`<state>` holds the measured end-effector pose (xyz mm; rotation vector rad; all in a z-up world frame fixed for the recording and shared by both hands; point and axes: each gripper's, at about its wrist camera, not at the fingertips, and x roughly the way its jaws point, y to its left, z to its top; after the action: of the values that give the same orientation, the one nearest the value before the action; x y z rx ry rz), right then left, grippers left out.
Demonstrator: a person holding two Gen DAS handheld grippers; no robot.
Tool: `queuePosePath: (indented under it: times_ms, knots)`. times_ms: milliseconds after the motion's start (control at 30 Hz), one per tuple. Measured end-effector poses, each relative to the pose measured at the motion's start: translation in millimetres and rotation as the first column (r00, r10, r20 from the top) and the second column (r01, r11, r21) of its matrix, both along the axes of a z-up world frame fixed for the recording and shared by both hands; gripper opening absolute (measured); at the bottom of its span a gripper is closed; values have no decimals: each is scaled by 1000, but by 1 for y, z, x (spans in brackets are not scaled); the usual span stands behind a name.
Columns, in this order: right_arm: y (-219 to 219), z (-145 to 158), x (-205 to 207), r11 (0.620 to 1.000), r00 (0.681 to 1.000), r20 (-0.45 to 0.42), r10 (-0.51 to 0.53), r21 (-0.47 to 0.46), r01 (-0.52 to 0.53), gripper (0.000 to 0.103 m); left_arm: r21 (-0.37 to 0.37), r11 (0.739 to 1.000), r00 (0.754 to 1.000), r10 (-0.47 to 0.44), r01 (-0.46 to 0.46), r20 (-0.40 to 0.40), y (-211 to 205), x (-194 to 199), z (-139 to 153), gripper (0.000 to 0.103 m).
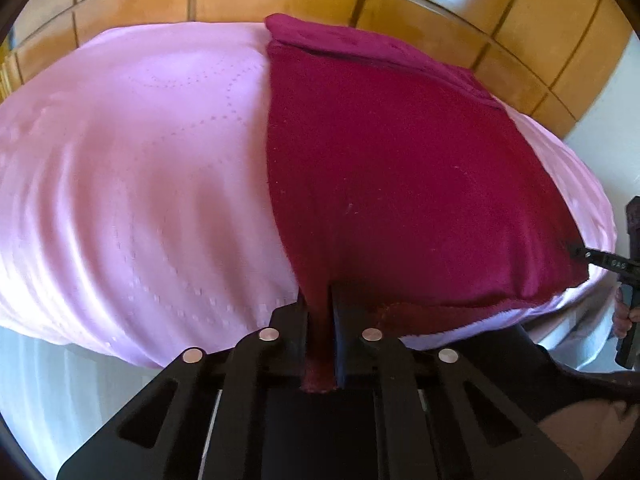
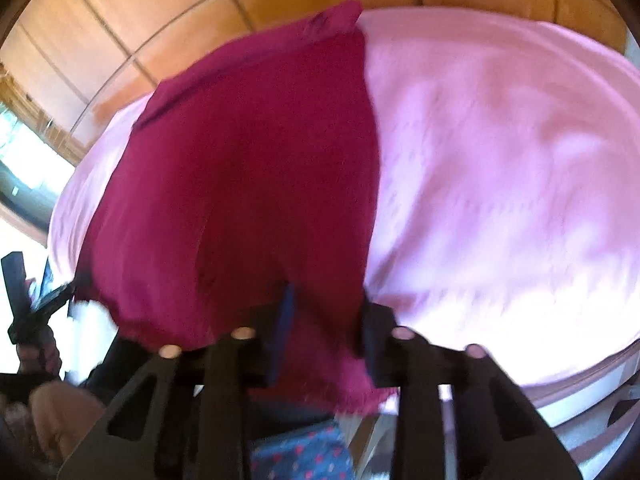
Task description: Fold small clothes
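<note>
On the pink bed (image 1: 132, 168), both claws (image 1: 320, 304) (image 2: 324, 312) pinch the lengthwise-lying crimson garment's (image 1: 400, 168) near hem.

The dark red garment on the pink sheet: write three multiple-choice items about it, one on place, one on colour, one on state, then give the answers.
1. Where does the dark red knit garment lie?
A. on the pink bed sheet
B. on the tiled floor
C. in a basket

2. What colour is the surface under it?
A. green
B. pink
C. black

3. How does the left gripper stand?
A. open above the cloth
B. shut on nothing
C. shut on the garment's near edge

Answers: 1 A, the sheet shows on both sides of it; 2 B, pale pink fabric; 3 C, cloth is pinched between the jaws.
</note>
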<state>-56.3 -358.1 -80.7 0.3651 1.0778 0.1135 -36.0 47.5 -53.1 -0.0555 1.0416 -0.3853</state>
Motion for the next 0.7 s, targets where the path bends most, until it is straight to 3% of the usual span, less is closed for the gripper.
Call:
queuePosePath:
  times_ms: [33, 167, 267, 367, 467, 700]
  knots:
    - [2, 0, 1, 1000, 1000, -10, 16, 9, -16, 9, -42, 999, 1000, -5, 4, -6, 3, 1, 5, 7]
    - [-2, 16, 13, 994, 999, 38, 21, 110, -25, 9, -205, 979, 1000, -3, 1, -11, 15, 13, 25, 6]
    - [-9, 30, 30, 980, 995, 99, -8, 200, -12, 8, -333, 943, 1000, 13, -17, -13, 22, 30, 37, 5]
    - [-15, 35, 50, 966, 990, 136, -46, 257, 10, 8, -408, 912, 999, 26, -35, -27, 21, 53, 40, 5]
    - [-22, 37, 75, 956, 984, 153, -92, 290, 44, 8, -464, 883, 997, 41, -67, -65, 20, 82, 38, 5]
    - [-48, 26, 137, 936, 972, 126, -201, 318, 152, 8, -503, 852, 988, 95, -144, -122, 17, 151, 31, 5]
